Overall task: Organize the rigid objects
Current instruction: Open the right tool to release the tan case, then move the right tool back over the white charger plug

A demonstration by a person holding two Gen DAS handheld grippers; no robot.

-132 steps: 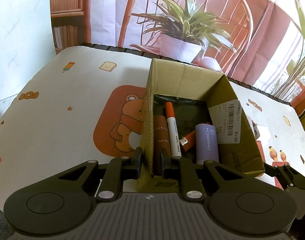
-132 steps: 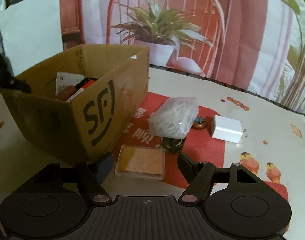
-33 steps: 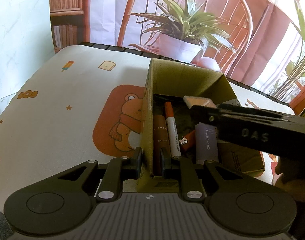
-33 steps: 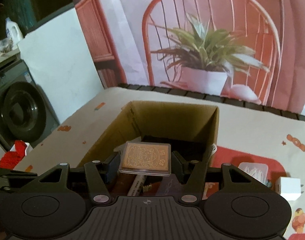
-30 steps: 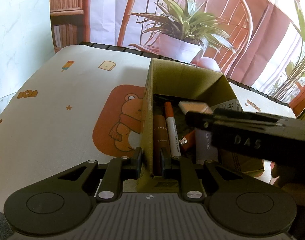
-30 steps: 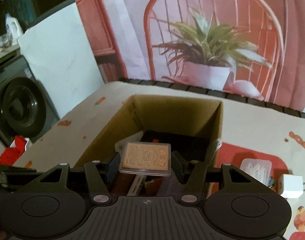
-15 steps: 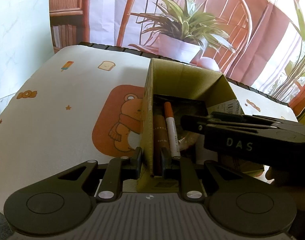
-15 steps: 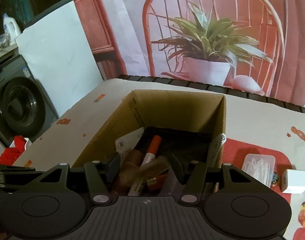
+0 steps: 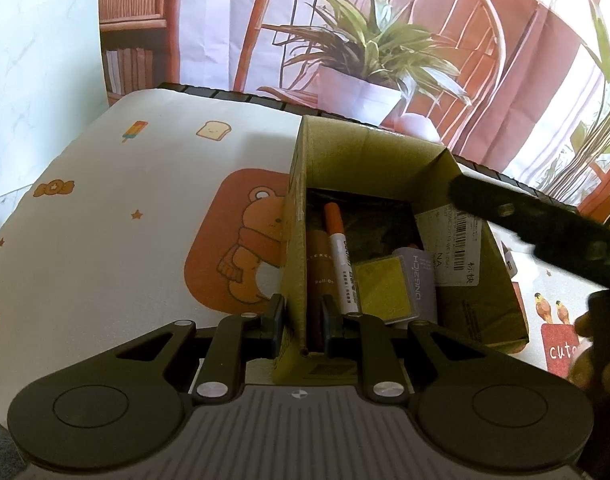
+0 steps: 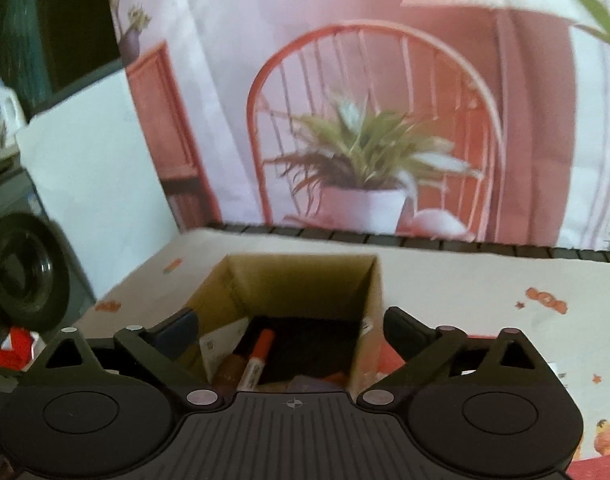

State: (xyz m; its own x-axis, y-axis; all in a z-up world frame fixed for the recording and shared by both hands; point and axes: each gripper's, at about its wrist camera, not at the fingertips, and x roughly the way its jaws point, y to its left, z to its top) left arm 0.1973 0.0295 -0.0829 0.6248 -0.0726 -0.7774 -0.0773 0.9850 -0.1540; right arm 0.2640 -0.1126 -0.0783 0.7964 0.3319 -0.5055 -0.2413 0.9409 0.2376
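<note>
And it's away! The flat square clear-plastic case with the yellow-gold insert point(image 9: 387, 290) is out of the right gripper point(image 10: 289, 326) and now lies inside the open brown cardboard box point(image 9: 369, 152), resting on top of the pile, just beside the orange-capped white marker point(image 9: 339, 256) and partly over the lilac cylindrical tube point(image 9: 421, 276). A second ago it sat pinched between the right jaws above the box; now those jaws are opening, spread wide, with nothing between them. Only the box mouth shows in the gap, blurred in the right wrist view. From the left wrist view the right gripper shows as a dark bar across the box's right rim, no longer over its middle.

The left gripper point(image 9: 301, 322) has not budged: its jaws stay nearly closed, clamped on the near wall of the box, one pad outside and one inside, steadying it on the cartoon-printed white surface point(image 9: 117, 208). A brown roll-on tube point(image 9: 317, 264) lies along that wall.

So one more rigid item is stowed, by my reading. The right hand looks free to fetch the next piece, and the box has room left at its far end.
</note>
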